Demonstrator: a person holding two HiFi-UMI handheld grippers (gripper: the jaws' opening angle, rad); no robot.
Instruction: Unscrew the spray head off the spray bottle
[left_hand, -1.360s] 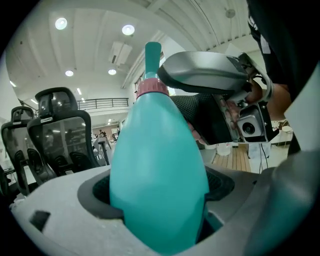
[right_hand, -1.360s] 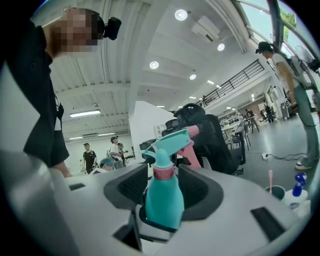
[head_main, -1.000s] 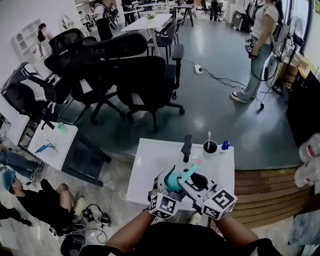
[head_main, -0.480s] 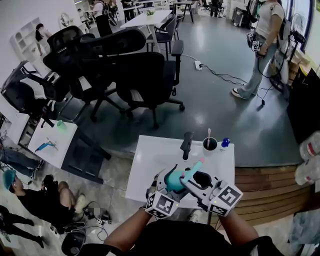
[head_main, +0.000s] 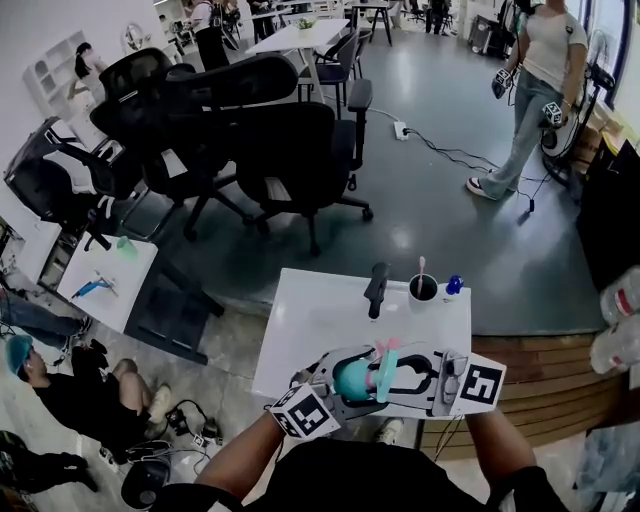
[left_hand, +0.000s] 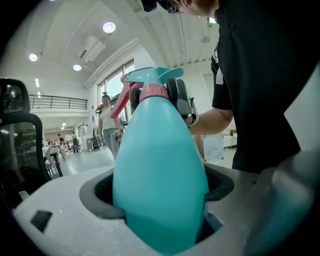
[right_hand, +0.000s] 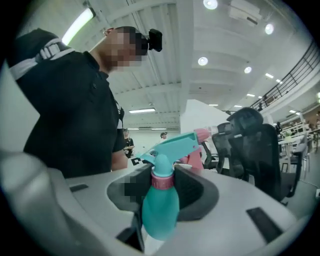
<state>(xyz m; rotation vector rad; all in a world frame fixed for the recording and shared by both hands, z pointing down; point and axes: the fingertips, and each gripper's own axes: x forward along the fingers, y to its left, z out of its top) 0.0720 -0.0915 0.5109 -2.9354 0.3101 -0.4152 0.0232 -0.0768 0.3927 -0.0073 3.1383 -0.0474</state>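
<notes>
I am holding a teal spray bottle (left_hand: 160, 175) in the air between my two grippers, over the near edge of a white table (head_main: 300, 330).
My left gripper (head_main: 345, 385) is clamping the bottle's rounded body, its jaws standing wide and pressing on both sides. My right gripper (head_main: 388, 372) is facing it, its jaws partly closed and gripping the pink collar (right_hand: 162, 181) just under the teal spray head (right_hand: 172, 145), which is sitting on the neck with its pink trigger pointing away. Farther back on the table, a dark cup (head_main: 423, 289) is standing beside a black object (head_main: 376, 288).
</notes>
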